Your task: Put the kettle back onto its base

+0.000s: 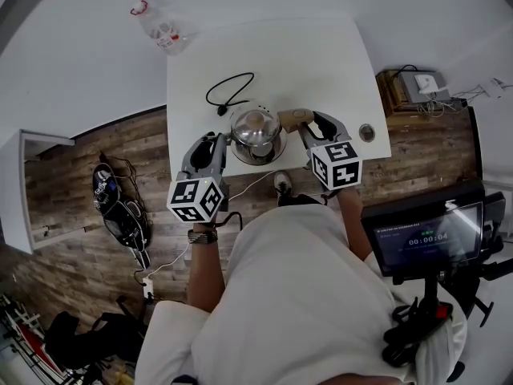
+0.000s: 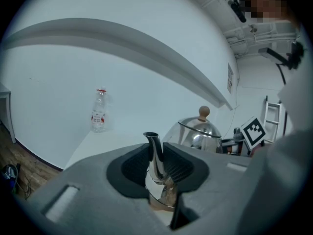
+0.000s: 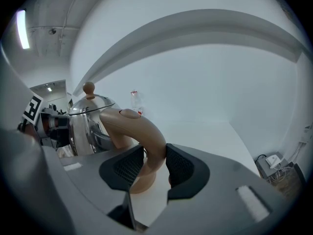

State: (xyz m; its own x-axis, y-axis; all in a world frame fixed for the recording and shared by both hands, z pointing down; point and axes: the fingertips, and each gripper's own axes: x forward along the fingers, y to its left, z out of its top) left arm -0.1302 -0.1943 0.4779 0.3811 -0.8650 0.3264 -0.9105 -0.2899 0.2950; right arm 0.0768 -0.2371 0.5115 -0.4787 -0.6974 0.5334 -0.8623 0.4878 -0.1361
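A shiny steel kettle (image 1: 256,130) with a tan handle and a wooden lid knob hangs over the near edge of the white table (image 1: 321,54). My left gripper (image 1: 216,144) is shut on its thin spout (image 2: 155,153). My right gripper (image 1: 317,125) is shut on the tan handle (image 3: 143,131). In the left gripper view the kettle body (image 2: 198,131) shows just beyond the jaws; in the right gripper view the body (image 3: 85,119) lies left of the handle. A round rim (image 1: 258,157) shows under the kettle; I cannot tell whether it is the base.
A black cable (image 1: 230,92) lies looped on the table behind the kettle. A clear plastic bottle (image 1: 160,29) stands at the far left corner. A small round object (image 1: 366,132) sits near the table's right edge. A screen on a stand (image 1: 433,235) stands at the right.
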